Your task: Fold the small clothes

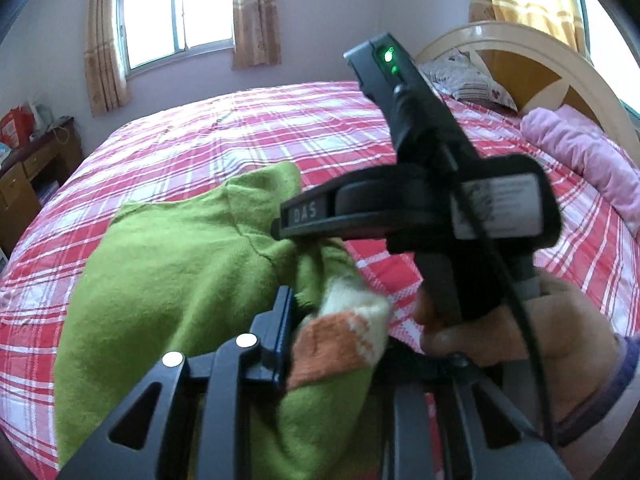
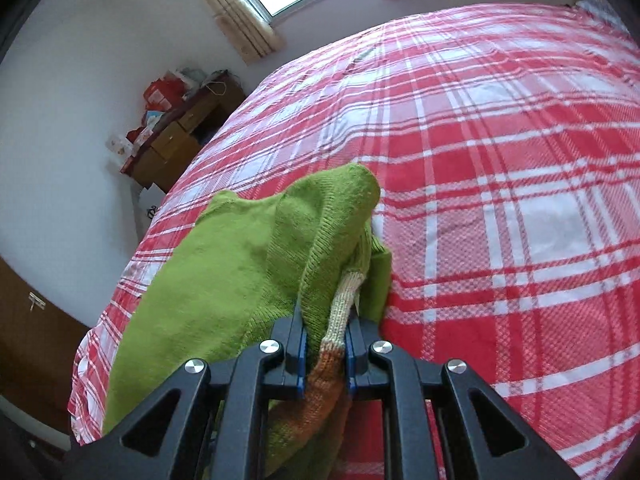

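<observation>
A small green knit sweater [image 1: 168, 280] with a cream and orange striped band lies partly on the red plaid bed [image 1: 208, 136]. My left gripper [image 1: 332, 320] is shut on the sweater's striped edge, its right finger hidden by cloth. My right gripper shows in the left wrist view [image 1: 280, 228], close beside the left one, its tip on the green cloth. In the right wrist view my right gripper [image 2: 326, 344] is shut on the sweater [image 2: 240, 264], clamping the green and striped layers between its blue pads [image 2: 301, 346]. The sweater hangs bunched from both grippers.
A pink blanket [image 1: 588, 160] and a patterned pillow [image 1: 468, 76] lie by the headboard [image 1: 520, 40]. A wooden desk with clutter [image 2: 176, 132] stands past the bed's far corner under the window [image 1: 176, 16]. A brown cabinet [image 2: 36, 336] is at the left.
</observation>
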Demonstrator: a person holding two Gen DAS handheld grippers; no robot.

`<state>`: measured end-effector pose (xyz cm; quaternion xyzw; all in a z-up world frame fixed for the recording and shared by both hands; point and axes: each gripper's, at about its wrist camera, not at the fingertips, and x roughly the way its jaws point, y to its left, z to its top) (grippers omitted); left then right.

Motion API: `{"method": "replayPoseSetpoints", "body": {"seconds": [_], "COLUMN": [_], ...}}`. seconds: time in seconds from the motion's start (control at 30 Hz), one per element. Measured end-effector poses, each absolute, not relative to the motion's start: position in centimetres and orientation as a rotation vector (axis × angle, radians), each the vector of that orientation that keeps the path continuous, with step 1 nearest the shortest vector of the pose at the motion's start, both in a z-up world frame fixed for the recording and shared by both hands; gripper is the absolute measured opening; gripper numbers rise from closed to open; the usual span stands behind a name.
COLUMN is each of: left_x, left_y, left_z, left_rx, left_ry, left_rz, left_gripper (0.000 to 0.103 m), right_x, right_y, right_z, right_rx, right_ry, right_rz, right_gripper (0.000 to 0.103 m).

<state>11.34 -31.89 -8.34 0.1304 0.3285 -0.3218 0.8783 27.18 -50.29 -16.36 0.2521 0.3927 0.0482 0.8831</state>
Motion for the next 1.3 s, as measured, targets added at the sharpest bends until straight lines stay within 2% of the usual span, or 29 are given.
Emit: {"method": "replayPoseSetpoints", "body": {"seconds": [0.17, 0.2, 0.27, 0.3, 0.33, 0.43, 0.67, 0.7, 0.8, 1.0, 1.1, 1.17, 1.3], "left_x": [9.4, 8.9, 9.3, 10.2, 10.1, 10.1, 10.1, 10.2, 10.7, 13.5, 14.9, 15.2, 15.4], "left_y": [-30.2, -29.5, -28.5, -27.8, -27.0, -25.6, -22.6, -22.3, -20.1, -16.5, -15.8, -15.9, -16.4], "left_z": [-7.5, -7.2, -7.3, -7.5, -7.2, -6.7, -5.9, -5.8, -5.8, -7.0, -7.8, -8.4, -9.1], "left_rx": [0.275, 0.277, 0.277, 0.274, 0.268, 0.282, 0.254, 0.249, 0.208, 0.144, 0.137, 0.157, 0.195], "left_ry": [0.729, 0.733, 0.739, 0.738, 0.734, 0.719, 0.711, 0.713, 0.715, 0.749, 0.771, 0.776, 0.779], "left_rz": [-0.682, -0.678, -0.649, -0.636, -0.621, -0.574, -0.488, -0.479, -0.451, -0.313, -0.274, -0.263, -0.255], "left_gripper": [0.032, 0.037, 0.054, 0.064, 0.068, 0.081, 0.083, 0.086, 0.095, 0.097, 0.097, 0.097, 0.097], "right_x": [26.0, 25.6, 24.4, 23.6, 22.5, 19.1, 11.6, 11.1, 10.5, 11.4, 11.8, 12.4, 14.3], "right_y": [-51.3, -51.3, -51.3, -51.2, -51.3, -51.5, -48.2, -47.8, -46.2, -43.1, -40.2, -38.8, -38.8], "right_z": [-17.1, -17.1, -16.8, -16.6, -16.3, -15.4, -12.4, -12.0, -11.0, -10.1, -10.1, -10.2, -12.2], "right_rx": [0.626, 0.640, 0.642, 0.632, 0.626, 0.625, 0.501, 0.496, 0.470, 0.372, 0.224, 0.134, 0.141], "right_ry": [0.789, 0.783, 0.773, 0.770, 0.760, 0.737, 0.682, 0.673, 0.662, 0.637, 0.647, 0.650, 0.712], "right_rz": [0.104, 0.104, 0.091, 0.065, 0.041, -0.005, -0.069, -0.063, -0.055, -0.037, -0.077, -0.107, -0.084], "right_gripper": [0.016, 0.016, 0.022, 0.033, 0.038, 0.038, 0.038, 0.041, 0.057, 0.057, 0.057, 0.054, 0.050]}}
